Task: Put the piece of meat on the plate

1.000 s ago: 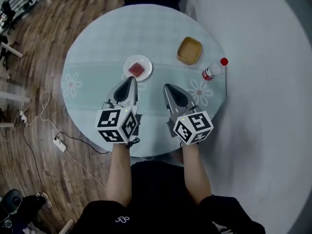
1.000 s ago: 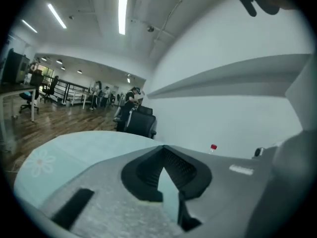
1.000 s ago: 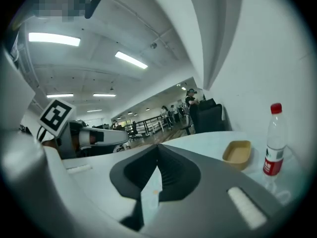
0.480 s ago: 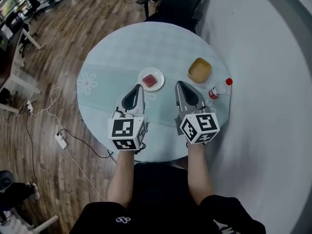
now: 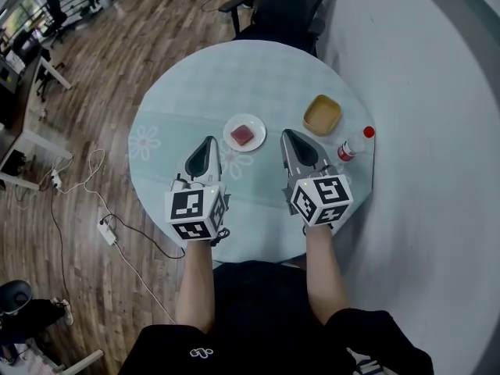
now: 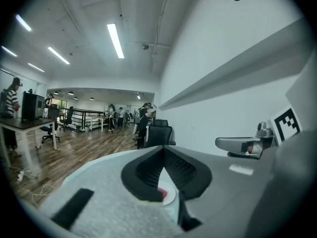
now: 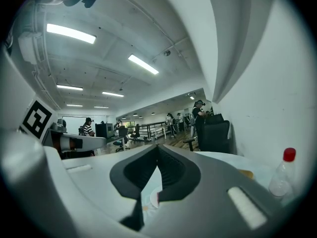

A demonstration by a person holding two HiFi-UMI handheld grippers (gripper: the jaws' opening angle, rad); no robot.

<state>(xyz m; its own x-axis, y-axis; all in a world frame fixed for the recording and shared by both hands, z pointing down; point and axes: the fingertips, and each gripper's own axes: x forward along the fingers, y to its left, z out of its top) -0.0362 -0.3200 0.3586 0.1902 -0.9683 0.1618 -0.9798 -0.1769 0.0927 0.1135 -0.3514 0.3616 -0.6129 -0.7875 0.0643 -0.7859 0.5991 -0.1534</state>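
The red piece of meat (image 5: 244, 135) lies on the small white plate (image 5: 255, 123) near the middle of the round pale-blue table (image 5: 203, 76). My left gripper (image 5: 209, 141) hovers just left of and nearer than the plate, shut and empty. My right gripper (image 5: 287, 134) hovers to the plate's right, also shut with nothing in it. The left gripper view looks along its closed gripper (image 6: 163, 150), with the meat (image 6: 161, 193) and the plate (image 6: 171, 197) showing below the jaws. The right gripper view shows its gripper (image 7: 157, 148) closed too, and a sliver of the plate (image 7: 153, 200).
A tan square bowl (image 5: 322, 114) sits at the table's right, with a clear red-capped bottle (image 5: 353, 144) lying by the right edge. A black office chair (image 5: 285, 2) stands beyond the table. Cables and a power strip (image 5: 108, 231) lie on the wooden floor at the left.
Both grippers have lifted a little above the table, and the left one has drifted left, away from the plate. The meat stays on the plate; both stay shut.
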